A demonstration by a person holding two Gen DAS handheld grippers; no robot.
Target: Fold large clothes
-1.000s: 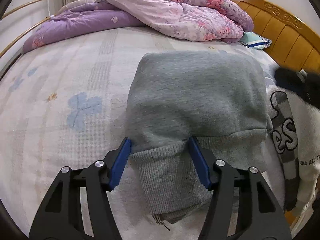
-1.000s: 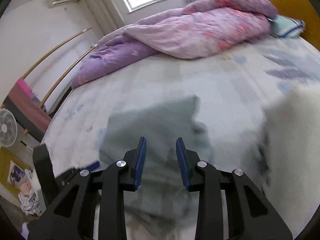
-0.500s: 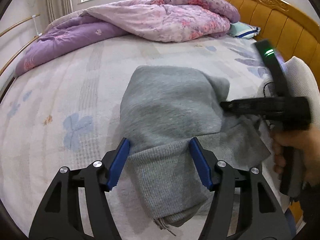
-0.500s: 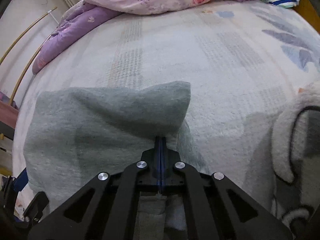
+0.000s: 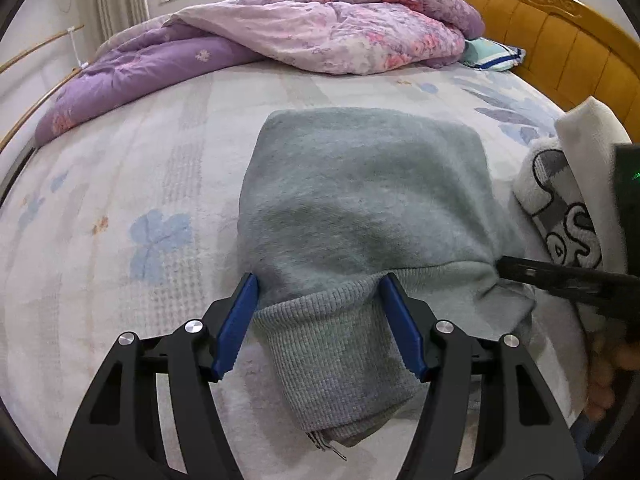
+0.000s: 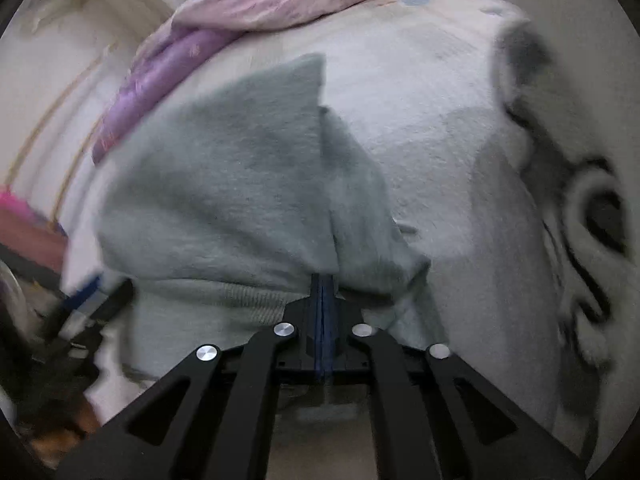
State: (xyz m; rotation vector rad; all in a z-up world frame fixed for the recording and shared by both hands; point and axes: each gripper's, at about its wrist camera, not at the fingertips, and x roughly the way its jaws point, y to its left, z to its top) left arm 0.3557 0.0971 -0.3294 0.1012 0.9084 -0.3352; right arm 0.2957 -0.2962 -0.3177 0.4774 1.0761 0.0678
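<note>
Bed (image 5: pixel 120 184) carries one grey sweatshirt (image 5: pixel 360 192), mid-mattress; one white printed garment (image 5: pixel 568 216), cut off at right; one bunched quilt (image 5: pixel 320 32) behind. My left claw (image 5: pixel 320 320) is spread, straddling the ribbed hem. My right claw (image 6: pixel 323 292) is clenched on the sweatshirt's edge; that view is blurred.
</note>
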